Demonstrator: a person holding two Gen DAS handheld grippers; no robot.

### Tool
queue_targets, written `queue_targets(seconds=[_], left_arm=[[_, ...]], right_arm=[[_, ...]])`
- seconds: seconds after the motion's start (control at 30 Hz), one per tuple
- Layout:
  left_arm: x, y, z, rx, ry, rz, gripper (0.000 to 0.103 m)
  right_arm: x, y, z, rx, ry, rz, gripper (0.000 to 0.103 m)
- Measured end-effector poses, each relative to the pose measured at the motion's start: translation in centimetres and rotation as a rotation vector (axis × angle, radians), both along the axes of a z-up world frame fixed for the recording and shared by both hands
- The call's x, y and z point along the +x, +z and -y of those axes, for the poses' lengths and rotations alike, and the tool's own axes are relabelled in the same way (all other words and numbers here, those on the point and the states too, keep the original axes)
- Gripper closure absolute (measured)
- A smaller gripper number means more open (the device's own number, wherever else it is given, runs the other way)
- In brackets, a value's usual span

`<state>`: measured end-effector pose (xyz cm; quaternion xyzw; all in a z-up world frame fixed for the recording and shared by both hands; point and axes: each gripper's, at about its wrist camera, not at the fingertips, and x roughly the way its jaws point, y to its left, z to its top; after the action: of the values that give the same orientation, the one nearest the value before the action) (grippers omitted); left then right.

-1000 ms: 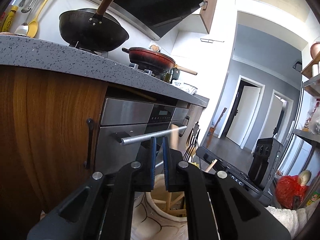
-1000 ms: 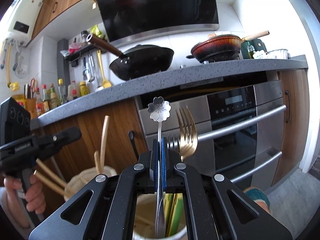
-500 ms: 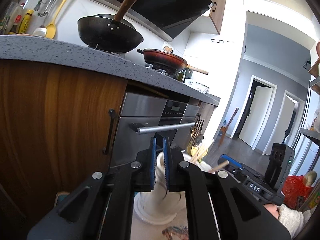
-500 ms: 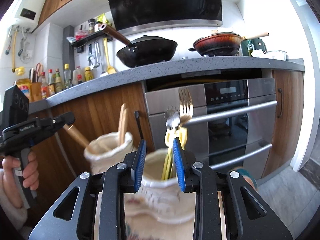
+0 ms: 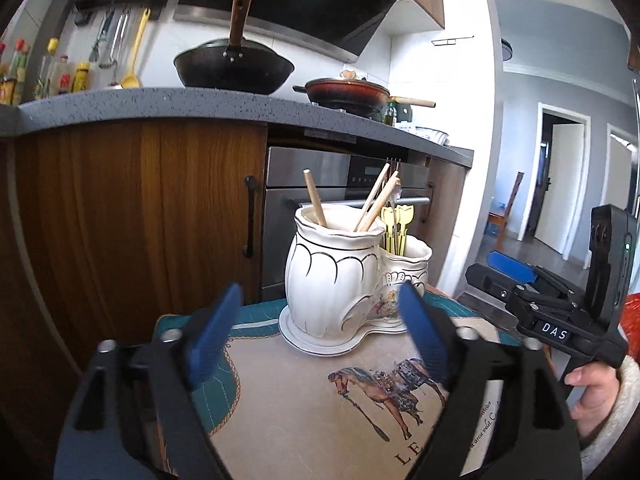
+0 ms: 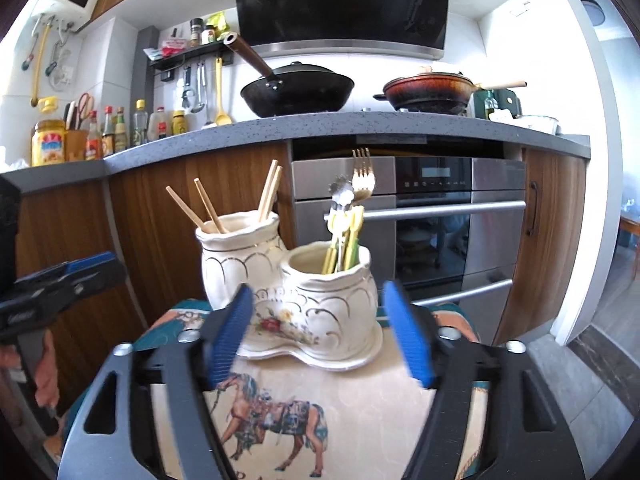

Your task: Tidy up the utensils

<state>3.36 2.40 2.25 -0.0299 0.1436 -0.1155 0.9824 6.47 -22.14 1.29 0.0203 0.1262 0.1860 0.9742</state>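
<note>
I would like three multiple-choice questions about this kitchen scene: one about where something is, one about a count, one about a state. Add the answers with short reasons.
1. Where do the wooden chopsticks stand?
A. in the taller jar
B. in the shorter jar
C. on the cloth

2. How many pans are on the counter?
A. one
B. two
C. three

3. What is between the fingers of the right hand-held gripper?
A. a fork
B. a chopstick
C. nothing

Answers:
1. A, the sticks rise from the taller jar, while the shorter jar holds the forks and spoons.
2. B, a black wok and a reddish pan sit there.
3. C, its blue pads stand apart and are opening, with only the jars seen beyond them.
</note>
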Motion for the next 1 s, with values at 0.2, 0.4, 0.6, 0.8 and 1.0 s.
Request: queue_targets(seconds=[0.2,0.4,0.6,0.8,1.0], left_arm=[[-0.9,-1.5,1.0,0.059,0.082,0.037,0.006],[-0.9,-2.3,0.9,0.068,0.106,0.049,0.006],[-1.5,-2.2,1.2,0.076,0.102,0.076,0.006],[-1.6,-2.3,1.7,0.091,0.093,0.068,0.006],[-1.5,-2.3,1.8,0.092,0.094,0.059,0.006]], right_arm=[[0.0,-0.5,0.9,-0.012,-0.056,0.01,0.019],[-0.4,-1.2,0.8,-0.04,-0.077,0.048,0.016],[-0.5,-1.3,0.0,-0.07,-0.072,0.057,0.014],[-0.6,-1.3,-0.5,-0.09,-0.065,0.06,0.012],[-0.6,-1.4,-0.6,-0.087,-0.07,0.052,0.012]])
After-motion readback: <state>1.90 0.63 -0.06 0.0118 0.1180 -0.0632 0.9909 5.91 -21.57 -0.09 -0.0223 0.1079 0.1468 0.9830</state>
